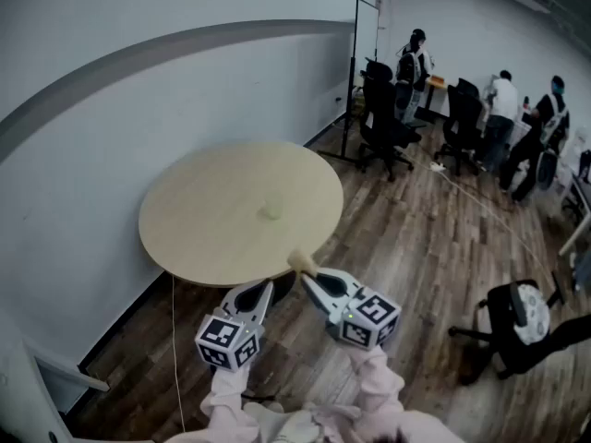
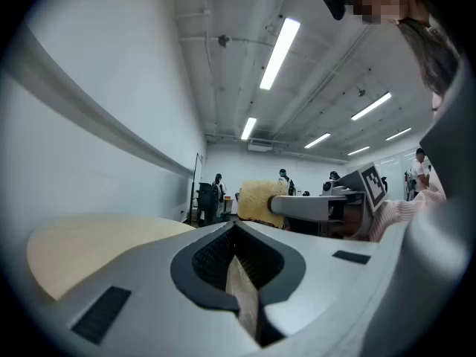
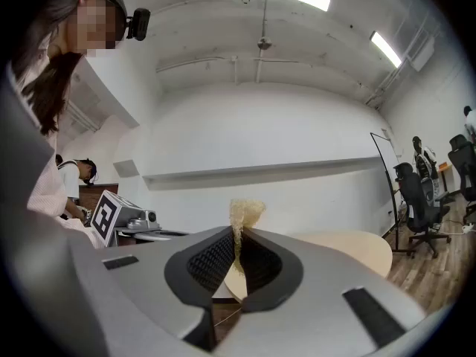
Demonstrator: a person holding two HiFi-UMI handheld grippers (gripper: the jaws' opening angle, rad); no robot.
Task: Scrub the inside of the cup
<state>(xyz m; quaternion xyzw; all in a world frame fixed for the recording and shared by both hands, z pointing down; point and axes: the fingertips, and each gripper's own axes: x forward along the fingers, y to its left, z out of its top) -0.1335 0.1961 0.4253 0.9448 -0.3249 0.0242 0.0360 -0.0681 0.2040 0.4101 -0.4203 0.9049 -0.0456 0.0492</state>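
**A:** Two grippers are held level at the near edge of the bench (image 1: 199,229). State?

**B:** Nothing is held in the left gripper (image 1: 266,287); its jaws are closed together. A yellowish sponge (image 1: 301,262) is clamped in the right gripper (image 1: 310,277), with a tuft left poking past the tips.

**A:** Cup (image 1: 271,209) location?

**B:** It is seen only as a small pale thing near the middle of the bench, well apart from both grippers. It is too small to be confirmed and is taken as the cup.

**A:** Step?

**B:** Judged as approach. The tool is in hand, the cup is untouched and scrubbing is not yet begun.

**A:** Next?

**B:** A reach across the bench is needed first. The left gripper would have to be opened and closed on the cup wall to steady it. Then the sponge is to be lowered into the mouth.
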